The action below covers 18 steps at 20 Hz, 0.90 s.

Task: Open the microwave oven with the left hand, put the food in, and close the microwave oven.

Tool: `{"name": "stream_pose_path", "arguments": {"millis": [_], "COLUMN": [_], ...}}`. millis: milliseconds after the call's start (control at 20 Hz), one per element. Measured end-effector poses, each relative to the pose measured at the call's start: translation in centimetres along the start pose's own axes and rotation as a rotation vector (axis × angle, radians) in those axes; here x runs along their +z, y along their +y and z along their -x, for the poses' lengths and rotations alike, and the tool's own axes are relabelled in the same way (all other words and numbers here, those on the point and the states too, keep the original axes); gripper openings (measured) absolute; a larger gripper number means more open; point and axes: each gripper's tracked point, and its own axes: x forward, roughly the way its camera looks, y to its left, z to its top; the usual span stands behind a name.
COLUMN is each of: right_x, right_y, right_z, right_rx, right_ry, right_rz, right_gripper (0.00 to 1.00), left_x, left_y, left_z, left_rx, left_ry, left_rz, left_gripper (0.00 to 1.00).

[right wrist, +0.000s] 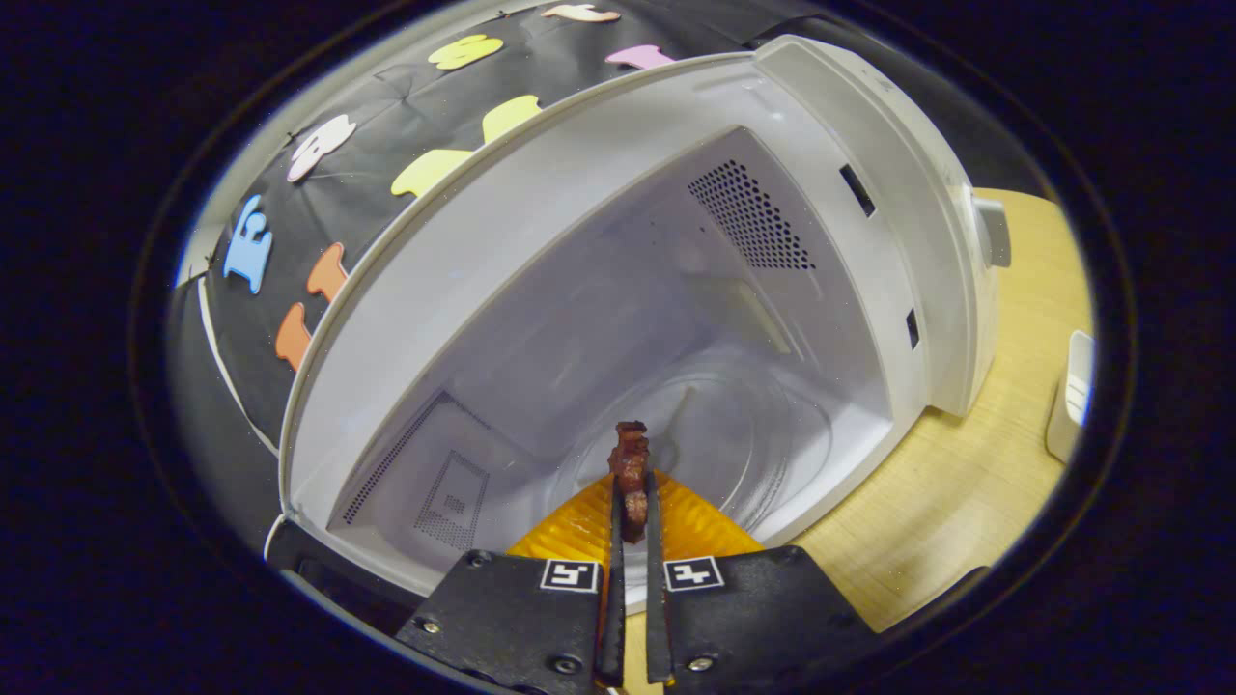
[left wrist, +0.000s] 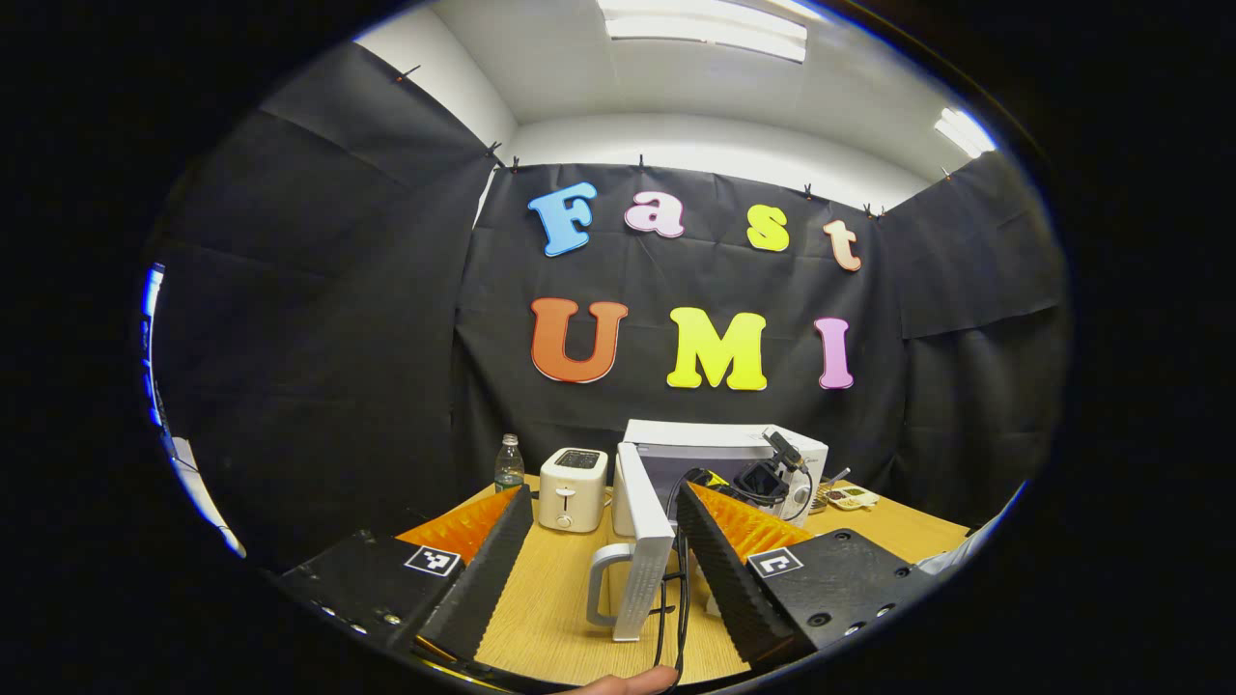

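Note:
The white microwave oven [left wrist: 724, 446] stands at the back of the wooden table, its door [left wrist: 642, 541] swung wide open toward me with the handle [left wrist: 606, 579] facing left. My left gripper [left wrist: 603, 502] is open, hanging back from the door with nothing between its fingers. In the right gripper view the oven's cavity [right wrist: 618, 319] gapes right in front, with the glass turntable [right wrist: 734, 425] on its floor. My right gripper [right wrist: 632, 478] is shut on a dark brown piece of food [right wrist: 631, 461], held at the cavity's mouth above the turntable's near edge. The right gripper [left wrist: 772, 473] also shows at the oven's opening.
A white toaster [left wrist: 573, 488] and a water bottle [left wrist: 509, 463] stand left of the oven. A small device with buttons [left wrist: 850, 497] lies to the oven's right. Black cables [left wrist: 676, 598] hang in front of the open door. A fingertip [left wrist: 628, 683] shows at the bottom edge.

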Motion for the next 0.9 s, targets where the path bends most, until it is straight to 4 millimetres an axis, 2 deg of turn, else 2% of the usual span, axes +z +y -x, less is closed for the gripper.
{"name": "stream_pose_path", "arguments": {"millis": [150,200,250,350,450,650,700,750,900], "right_x": [-0.3,-0.1,0.0,0.1,-0.9,-1.0,-1.0,-0.6,0.7], "right_y": [0.2,0.1,-0.4,-0.9,-1.4,-1.1,-0.9,-0.9,-0.6], "right_z": [-0.9,-1.1,-1.2,-1.3,-1.3,-0.3,0.5,1.3,4.9], "right_rx": [-0.02,-0.038,-0.082,-0.106,-0.126,-0.105,-0.093,-0.085,-0.033], "right_ry": [0.007,0.008,0.012,0.017,0.053,0.07,0.07,0.065,0.058], "right_rz": [0.004,0.024,0.061,0.135,0.222,0.381,0.416,0.434,0.432], "right_gripper": [0.12,0.02,0.13,0.19,0.69,0.72,0.6,0.72,0.75], "left_x": [-0.7,-0.4,-0.1,-0.5,-1.0,-2.0,-2.3,-2.4,-2.6], "left_y": [0.0,0.2,0.4,0.4,0.7,1.3,1.4,1.3,1.5], "left_z": [-0.2,-0.1,0.0,0.1,0.1,0.2,0.3,0.4,0.9], "left_rx": [-0.01,-0.009,-0.006,-0.022,-0.021,0.0,0.001,0.003,0.012], "left_ry": [0.017,0.002,-0.014,-0.013,0.004,0.028,0.034,0.04,0.052], "left_rz": [0.008,0.012,0.022,0.047,0.061,0.073,0.078,0.08,0.061], "left_gripper": [0.92,0.92,0.92,0.92,0.92,0.92,0.92,0.92,0.92]}}
